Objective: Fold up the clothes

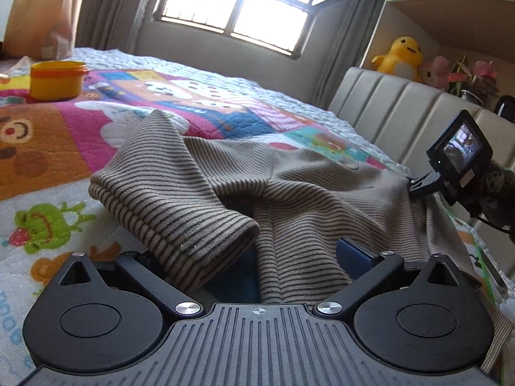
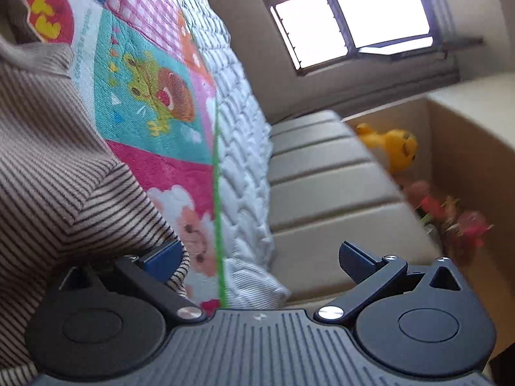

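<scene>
A beige garment with thin dark stripes (image 1: 289, 193) lies rumpled on a colourful cartoon quilt (image 1: 64, 148). One sleeve (image 1: 180, 199) is folded over and drapes across my left gripper (image 1: 257, 257), whose jaws stand wide apart with cloth lying between and over them; only its right blue pad (image 1: 354, 252) shows. My right gripper (image 2: 257, 257) is open, tilted sideways at the garment's edge (image 2: 64, 160); cloth lies over its left blue pad (image 2: 161, 257), the right finger (image 2: 357, 262) is free. The right gripper's rear camera (image 1: 460, 154) shows in the left wrist view.
A yellow-orange tub (image 1: 56, 78) and a brown paper bag (image 1: 42, 16) stand at the far left. A padded headboard (image 1: 402, 109) runs along the right, with plush toys (image 1: 402, 56) and a plant on the shelf behind. A window (image 1: 244, 6) faces me.
</scene>
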A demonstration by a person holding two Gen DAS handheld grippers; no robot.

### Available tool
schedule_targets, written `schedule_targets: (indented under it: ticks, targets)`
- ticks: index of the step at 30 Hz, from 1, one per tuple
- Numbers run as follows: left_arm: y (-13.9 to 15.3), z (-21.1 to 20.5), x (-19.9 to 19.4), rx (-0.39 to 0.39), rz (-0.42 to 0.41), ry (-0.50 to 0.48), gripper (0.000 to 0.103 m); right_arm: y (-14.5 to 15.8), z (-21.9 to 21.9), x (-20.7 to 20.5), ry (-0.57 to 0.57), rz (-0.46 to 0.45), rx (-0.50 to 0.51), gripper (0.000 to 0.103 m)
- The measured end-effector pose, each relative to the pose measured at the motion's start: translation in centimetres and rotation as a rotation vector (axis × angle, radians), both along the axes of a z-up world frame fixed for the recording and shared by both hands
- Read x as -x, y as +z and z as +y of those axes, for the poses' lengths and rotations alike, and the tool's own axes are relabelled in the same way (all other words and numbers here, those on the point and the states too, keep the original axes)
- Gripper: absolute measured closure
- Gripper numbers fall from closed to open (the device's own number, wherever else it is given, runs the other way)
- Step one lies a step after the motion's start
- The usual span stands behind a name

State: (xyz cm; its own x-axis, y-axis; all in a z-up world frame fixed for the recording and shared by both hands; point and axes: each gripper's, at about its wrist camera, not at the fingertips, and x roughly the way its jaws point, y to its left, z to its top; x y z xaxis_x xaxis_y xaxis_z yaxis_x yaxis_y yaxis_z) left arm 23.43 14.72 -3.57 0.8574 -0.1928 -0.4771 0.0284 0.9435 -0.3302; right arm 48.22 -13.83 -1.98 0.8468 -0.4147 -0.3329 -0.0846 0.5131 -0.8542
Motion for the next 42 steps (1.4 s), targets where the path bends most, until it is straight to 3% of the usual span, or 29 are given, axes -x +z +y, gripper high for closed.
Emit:
schedule_targets:
  ticks: [3,6,8,10,11,14,16,18,21,23,24,27,29,31,34,36,37,39,42]
  targets:
    - [-0.1,0.3,0.0,0.014,0.004,0.004,0.000,3.5,-1.8,2.9,-0.007,-0.046,-0.250,0.000]
    - [0.1,0.5,0.1,0.026,0.001,0.011,0.000,7.8,-4.5,8.9,0.059,-0.057,-0.645,0.000]
    - [0.5,0.6,0.6,0.017,-0.025,0.031,0.000,8.9,-6.3,13.5,0.126,0.009,-0.899,0.000]
    - [1.5,0.6,1.8,-0.033,-0.083,0.068,0.000,8.1,-7.2,17.6,0.179,0.128,-1.095,0.000]
    - [2.2,0.4,2.6,-0.097,-0.122,0.083,0.000,7.2,-7.0,19.8,0.200,0.171,-1.153,0.000]
    - [3.4,-0.6,5.4,-0.421,-0.243,0.099,0.000,4.1,-5.7,25.1,0.233,0.236,-1.202,0.000]
    - [3.3,-1.1,6.2,-0.633,-0.260,0.084,0.000,2.1,-4.9,26.6,0.215,0.271,-1.232,0.000]
    - [2.7,-1.0,6.3,-0.793,-0.239,0.053,0.000,0.4,-4.6,26.8,0.174,0.308,-1.310,0.000]
    - [1.5,-0.3,5.2,-0.914,-0.175,-0.016,0.000,-1.1,-4.3,26.9,0.102,0.294,-1.408,0.000]
    - [1.0,0.4,3.9,-0.989,-0.164,0.010,0.000,-1.2,-4.7,26.7,0.075,0.292,-1.450,0.000]
    - [1.2,1.4,2.9,-0.998,-0.156,0.069,0.000,-1.4,-4.9,26.6,0.065,0.300,-1.475,0.000]
    - [3.1,5.7,-0.6,-0.949,-0.117,0.333,0.000,-1.9,-5.7,26.4,0.048,0.318,-1.549,0.000]
    - [4.6,8.8,-1.7,-0.866,-0.085,0.470,0.000,-2.0,-6.2,26.2,0.034,0.326,-1.590,0.000]
    - [6.0,11.7,-2.2,-0.781,-0.061,0.584,0.000,-1.8,-5.7,26.0,0.053,0.351,-1.540,0.000]
    - [7.3,13.3,-0.9,-0.690,-0.079,0.679,0.000,-1.5,-3.8,26.4,0.130,0.354,-1.357,0.000]
    - [8.4,13.1,0.5,-0.572,-0.096,0.661,0.000,-0.6,-2.6,27.5,0.188,0.267,-1.211,0.002]
    - [8.6,12.5,1.1,-0.494,-0.105,0.602,0.000,-0.1,-2.0,28.1,0.218,0.219,-1.133,0.007]
    - [8.7,10.6,2.1,-0.319,-0.123,0.420,0.000,0.7,-1.0,29.0,0.260,0.126,-0.964,0.021]
    - [7.9,6.7,2.9,-0.081,-0.128,0.128,0.000,1.4,-0.1,28.9,0.274,0.019,-0.670,0.022]
